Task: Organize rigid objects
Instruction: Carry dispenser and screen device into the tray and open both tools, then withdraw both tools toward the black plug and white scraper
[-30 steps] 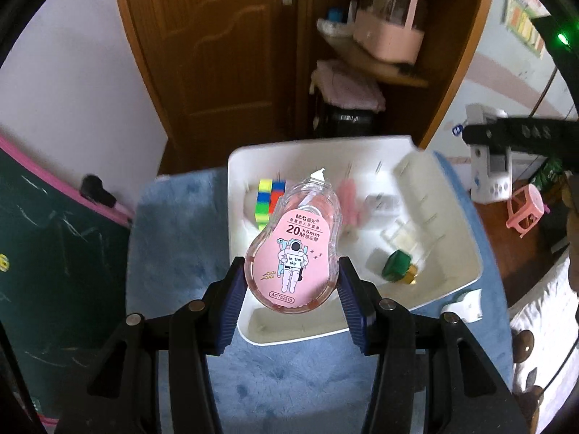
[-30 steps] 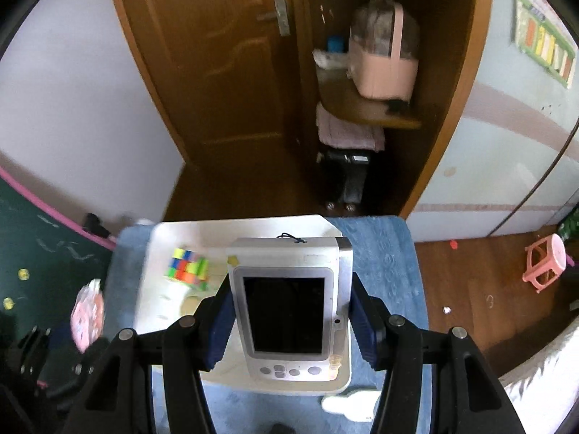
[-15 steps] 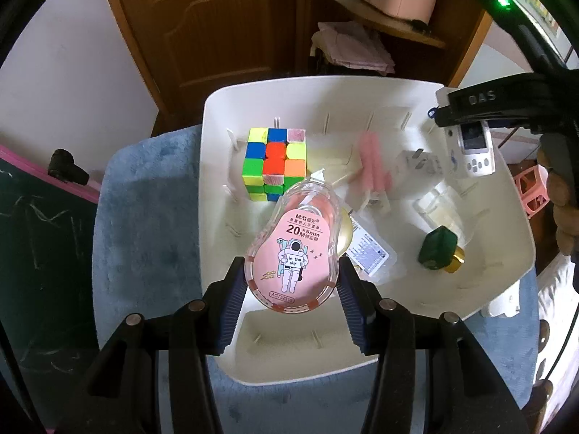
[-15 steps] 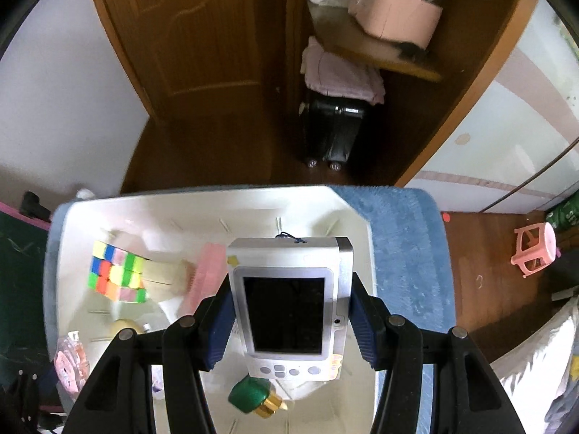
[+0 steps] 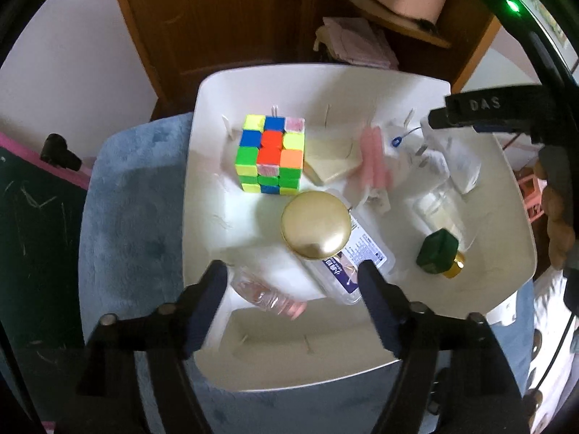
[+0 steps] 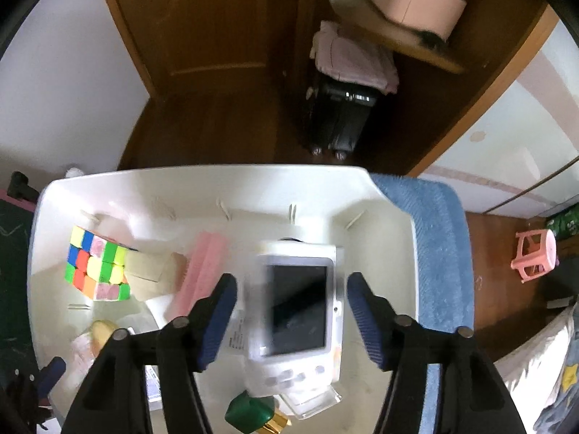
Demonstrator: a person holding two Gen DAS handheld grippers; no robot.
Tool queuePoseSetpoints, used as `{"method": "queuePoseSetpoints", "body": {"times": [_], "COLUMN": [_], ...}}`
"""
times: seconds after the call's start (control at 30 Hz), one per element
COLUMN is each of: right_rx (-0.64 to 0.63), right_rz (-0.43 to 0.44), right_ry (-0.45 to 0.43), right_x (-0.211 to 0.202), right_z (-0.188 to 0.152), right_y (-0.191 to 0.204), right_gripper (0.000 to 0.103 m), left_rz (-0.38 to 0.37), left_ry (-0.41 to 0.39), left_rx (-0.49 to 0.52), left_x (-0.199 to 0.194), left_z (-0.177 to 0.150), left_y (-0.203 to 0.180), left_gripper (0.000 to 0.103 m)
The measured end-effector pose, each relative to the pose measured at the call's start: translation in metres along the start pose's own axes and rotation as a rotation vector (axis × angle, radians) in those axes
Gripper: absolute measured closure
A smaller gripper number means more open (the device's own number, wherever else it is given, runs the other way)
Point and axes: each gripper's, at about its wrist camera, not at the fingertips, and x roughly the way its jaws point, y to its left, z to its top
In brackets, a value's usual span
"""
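Both tongs were opening over the white bin [image 5: 362, 83]. Left tongs [image 5: 293, 296] stood apart, the blurred pink tape case [image 5: 267, 294] loose between them at the bin's near edge. Right tongs [image 6: 291, 311] stood clear of the blurred white device [image 6: 296, 311] between them. Beyond lay a gold disc [image 5: 316, 224], green bottle [image 5: 438, 253], pink brush [image 6: 202, 271] and cube [image 5: 271, 153].

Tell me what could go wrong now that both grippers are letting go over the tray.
The white screen device, blurred between the opening right gripper, may land on the green bottle or glass piece beneath it. The pink correction tape lies loose between the opening left gripper; it could slide on the tray.
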Motion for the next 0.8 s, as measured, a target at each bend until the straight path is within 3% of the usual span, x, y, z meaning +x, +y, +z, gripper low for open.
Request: {"method": "queuePoseSetpoints", "body": {"times": [0.43, 0.8], "right_rx": [0.000, -0.025], "right_rz": [0.089, 0.146], "right_ry": [-0.124, -0.224], "right_x": [-0.068, -0.144], "right_z": [-0.021, -0.065], "right_y": [-0.021, -0.043], "right_gripper": [0.035, 0.035], "left_rz": [0.026, 0.032], "left_ry": [-0.098, -0.197], "left_rx": [0.006, 0.035], "left_x": [-0.064, -0.125], "left_z": [-0.019, -0.046], "left_y": [-0.023, -0.064], "left_gripper": [0.025, 0.025]}}
